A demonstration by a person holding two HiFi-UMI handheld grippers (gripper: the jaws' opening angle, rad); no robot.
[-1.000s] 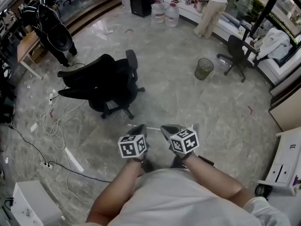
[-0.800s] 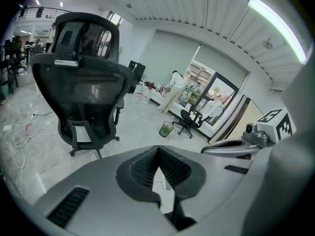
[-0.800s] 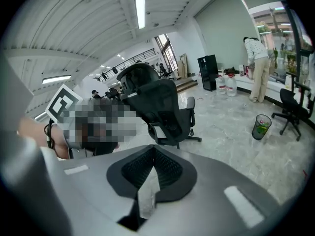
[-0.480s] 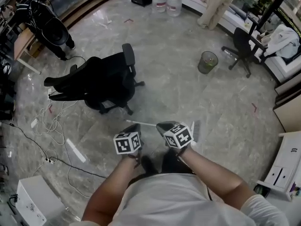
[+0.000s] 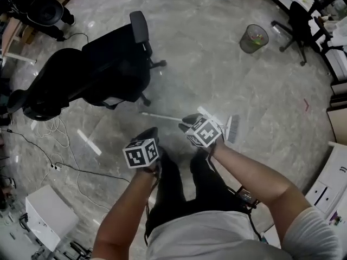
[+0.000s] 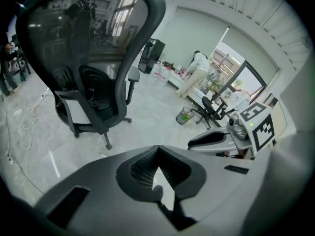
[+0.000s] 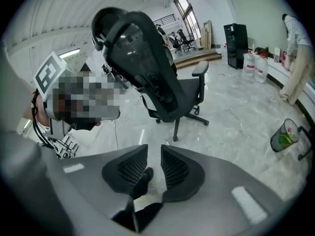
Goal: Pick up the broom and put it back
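Note:
The broom lies flat on the marble floor in the head view, its thin white handle point(image 5: 160, 116) pointing left and its grey bristle head point(image 5: 233, 129) to the right. My right gripper point(image 5: 188, 123) hovers low over the handle's near end; its jaws are opening, and in the right gripper view point(image 7: 154, 150) only the floor and a black shoe show in the gap. To the left and nearer me, my left gripper point(image 5: 149, 134) is off the broom, and in the left gripper view point(image 6: 157, 149) its tips meet on nothing.
A black office chair point(image 5: 103, 69) stands just beyond the broom on the left. A mesh waste bin point(image 5: 254, 38) and a second chair point(image 5: 301, 18) are far right. Cables point(image 5: 54, 167) and a white box point(image 5: 51, 215) lie left; a white cabinet point(image 5: 336, 183) is right.
Both grippers have dropped toward the floor and the head view has tipped down closer to the broom. The right gripper's jaws have parted from shut.

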